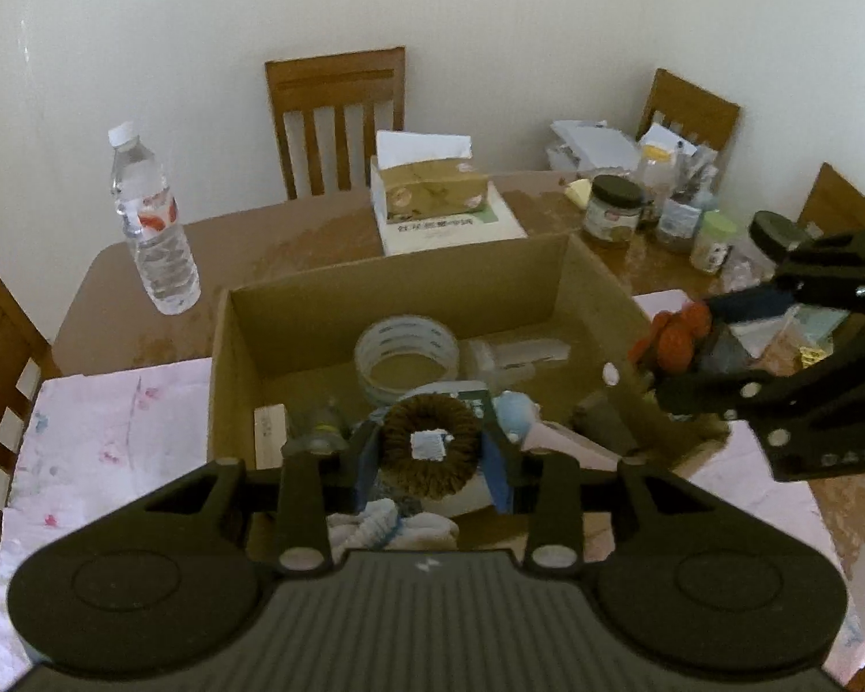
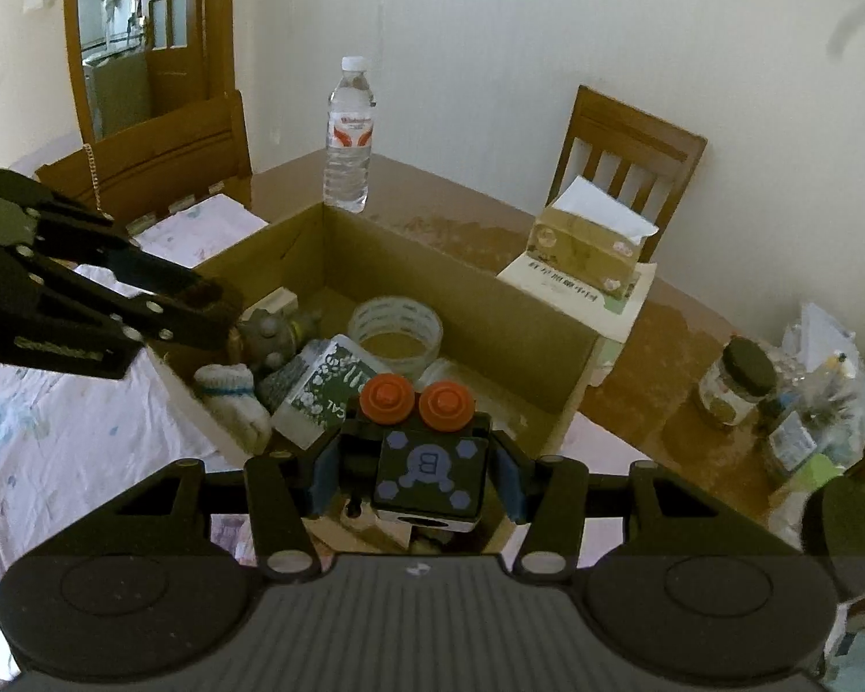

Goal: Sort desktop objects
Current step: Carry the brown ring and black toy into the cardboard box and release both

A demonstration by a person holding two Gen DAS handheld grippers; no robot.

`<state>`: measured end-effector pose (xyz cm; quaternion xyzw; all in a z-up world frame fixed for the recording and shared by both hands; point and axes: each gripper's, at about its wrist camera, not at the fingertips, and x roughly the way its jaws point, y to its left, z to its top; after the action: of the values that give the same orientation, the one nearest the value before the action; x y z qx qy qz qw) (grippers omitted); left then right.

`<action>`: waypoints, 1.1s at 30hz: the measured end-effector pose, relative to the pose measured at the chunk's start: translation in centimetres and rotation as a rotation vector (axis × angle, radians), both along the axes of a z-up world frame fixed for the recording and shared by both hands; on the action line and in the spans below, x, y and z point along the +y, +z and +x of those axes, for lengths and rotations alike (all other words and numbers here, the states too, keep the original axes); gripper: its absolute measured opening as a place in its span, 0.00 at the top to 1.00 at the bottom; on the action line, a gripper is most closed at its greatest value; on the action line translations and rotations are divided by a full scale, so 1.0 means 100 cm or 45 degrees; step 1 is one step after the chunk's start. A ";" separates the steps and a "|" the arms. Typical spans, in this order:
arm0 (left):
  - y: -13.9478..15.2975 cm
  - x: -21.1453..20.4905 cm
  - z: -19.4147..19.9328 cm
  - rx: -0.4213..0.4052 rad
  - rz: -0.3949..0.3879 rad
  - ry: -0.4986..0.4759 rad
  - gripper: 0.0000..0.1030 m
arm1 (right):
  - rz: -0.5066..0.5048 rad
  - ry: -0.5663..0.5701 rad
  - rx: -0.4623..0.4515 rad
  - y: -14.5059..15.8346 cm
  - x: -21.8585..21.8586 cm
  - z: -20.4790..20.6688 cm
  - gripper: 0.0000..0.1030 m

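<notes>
An open cardboard box stands mid-table. It holds a tape roll, white socks, a green-labelled bottle and other small items. Over the box's near side, my left gripper is shut on a brown fuzzy ring with a white tag in its middle. The ring is hidden in the right wrist view. My right gripper hangs at the box's right corner, shut on a dark toy block marked B, with two orange knobs.
A water bottle stands behind the box on the left. A tissue box rests on a booklet behind it. Jars and papers crowd the right. Pink cloth covers the near table. Wooden chairs surround it.
</notes>
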<state>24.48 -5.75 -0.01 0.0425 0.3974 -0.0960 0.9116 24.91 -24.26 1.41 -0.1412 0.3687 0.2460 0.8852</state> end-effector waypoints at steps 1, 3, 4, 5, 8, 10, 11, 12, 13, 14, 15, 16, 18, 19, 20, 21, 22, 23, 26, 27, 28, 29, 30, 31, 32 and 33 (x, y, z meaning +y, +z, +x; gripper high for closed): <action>-0.003 0.000 0.003 0.009 0.006 0.003 0.61 | 0.004 0.000 -0.012 0.000 0.000 0.002 0.37; -0.006 0.000 0.005 0.021 0.019 0.000 0.61 | -0.004 0.007 -0.031 0.000 0.002 0.005 0.32; -0.008 0.000 0.005 0.025 0.020 0.000 0.61 | -0.008 0.013 -0.038 0.001 0.002 0.005 0.32; -0.008 0.000 0.006 0.031 0.019 -0.002 0.61 | -0.009 0.018 -0.044 0.002 0.002 0.006 0.29; -0.009 0.001 0.006 0.034 0.014 0.001 0.61 | -0.001 0.029 -0.042 0.003 0.003 0.007 0.18; -0.008 0.001 0.004 0.029 0.021 -0.002 0.61 | 0.006 0.035 -0.041 0.003 0.003 0.005 0.16; -0.007 0.001 0.003 0.027 0.025 -0.001 0.61 | 0.009 0.039 -0.037 0.003 0.002 0.004 0.14; -0.006 0.001 0.002 0.024 0.029 -0.001 0.61 | 0.011 0.042 -0.031 0.003 0.002 0.003 0.13; -0.005 0.001 0.000 0.021 0.030 -0.003 0.61 | 0.015 0.047 -0.028 0.003 0.002 0.002 0.10; -0.004 0.001 -0.002 0.020 0.028 -0.004 0.61 | 0.018 0.050 -0.029 0.003 0.002 0.000 0.08; -0.004 0.002 -0.004 0.018 0.027 -0.004 0.61 | 0.026 0.054 -0.034 0.003 0.002 -0.003 0.07; -0.003 0.001 -0.006 0.018 0.029 -0.005 0.60 | 0.035 0.058 -0.039 0.004 0.002 -0.006 0.04; -0.003 0.001 -0.010 0.020 0.032 -0.009 0.60 | 0.040 0.070 -0.039 0.004 0.002 -0.011 0.02; -0.002 0.002 -0.013 0.017 0.030 -0.008 0.60 | 0.037 0.079 -0.034 0.004 0.002 -0.013 0.02; -0.002 0.002 -0.016 0.016 0.028 -0.009 0.60 | 0.037 0.089 -0.029 0.003 0.002 -0.016 0.02; -0.002 0.003 -0.019 0.016 0.026 -0.009 0.60 | 0.041 0.102 -0.027 0.003 0.003 -0.019 0.02; -0.001 0.003 -0.023 0.015 0.026 -0.010 0.59 | 0.045 0.115 -0.032 0.003 0.003 -0.024 0.02; -0.001 0.003 -0.026 0.015 0.028 -0.014 0.57 | 0.045 0.126 -0.038 0.002 0.003 -0.028 0.02; -0.001 0.002 -0.028 0.000 0.050 -0.010 0.56 | 0.057 0.208 -0.065 0.001 0.004 -0.045 0.00; 0.000 0.000 -0.025 -0.006 0.060 -0.008 0.56 | 0.052 0.239 -0.083 0.001 0.006 -0.051 0.00; 0.001 -0.001 -0.021 -0.013 0.068 0.000 0.57 | 0.040 0.260 -0.101 0.000 0.008 -0.056 0.00; 0.002 -0.001 -0.017 -0.026 0.067 0.011 0.57 | 0.029 0.276 -0.116 0.000 0.010 -0.061 0.00; 0.004 -0.001 -0.014 -0.037 0.058 0.017 0.57 | 0.019 0.281 -0.121 -0.001 0.012 -0.064 0.00; 0.005 -0.001 -0.012 -0.043 0.048 0.020 0.57 | 0.011 0.271 -0.115 -0.001 0.014 -0.067 0.00; 0.005 0.000 -0.011 -0.052 0.042 0.025 0.56 | 0.017 0.259 -0.105 0.000 0.014 -0.069 0.00; 0.005 0.000 -0.010 -0.059 0.040 0.030 0.56 | 0.039 0.254 -0.088 0.002 0.014 -0.070 0.00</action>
<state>23.47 -5.76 0.49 0.0543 0.3780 -0.0780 0.9209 17.86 -22.89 1.59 -0.1718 0.3182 0.3334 0.8707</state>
